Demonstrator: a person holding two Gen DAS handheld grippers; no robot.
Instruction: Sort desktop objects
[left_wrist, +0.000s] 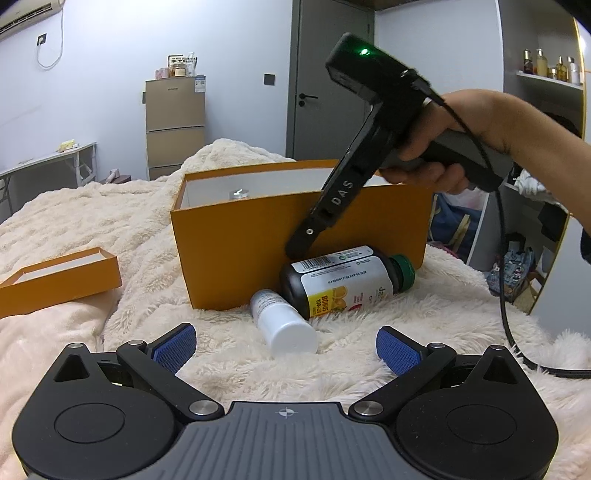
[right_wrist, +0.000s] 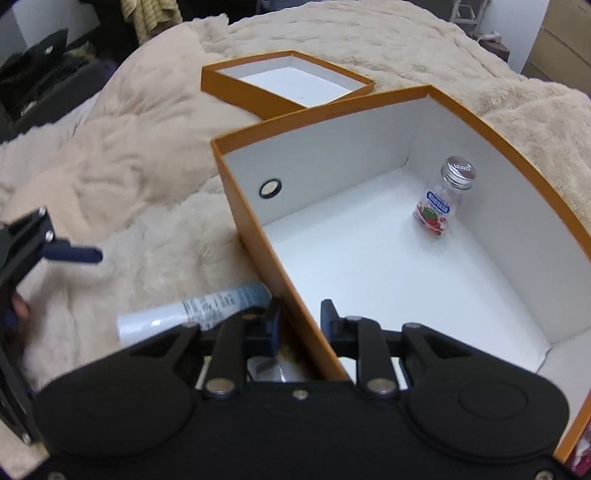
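An open orange box (left_wrist: 236, 251) with a white inside stands on a cream fluffy blanket; it also shows in the right wrist view (right_wrist: 291, 295). A small clear bottle (right_wrist: 441, 199) with a silver cap stands inside it. A dark vitamin bottle (left_wrist: 343, 280) with a green cap and a white tube (left_wrist: 282, 321) lie against the box's front wall. My left gripper (left_wrist: 286, 347) is open and empty, just short of the tube. My right gripper (right_wrist: 300, 321) is partly open, with one finger on each side of the box's front wall, above the dark bottle. The white tube also shows in the right wrist view (right_wrist: 192, 314).
The orange box lid (left_wrist: 59, 280) lies upside down on the blanket to the left, and shows in the right wrist view (right_wrist: 288, 79). A black cable (left_wrist: 506, 295) hangs from the right gripper onto the blanket. A cabinet and a door stand behind the bed.
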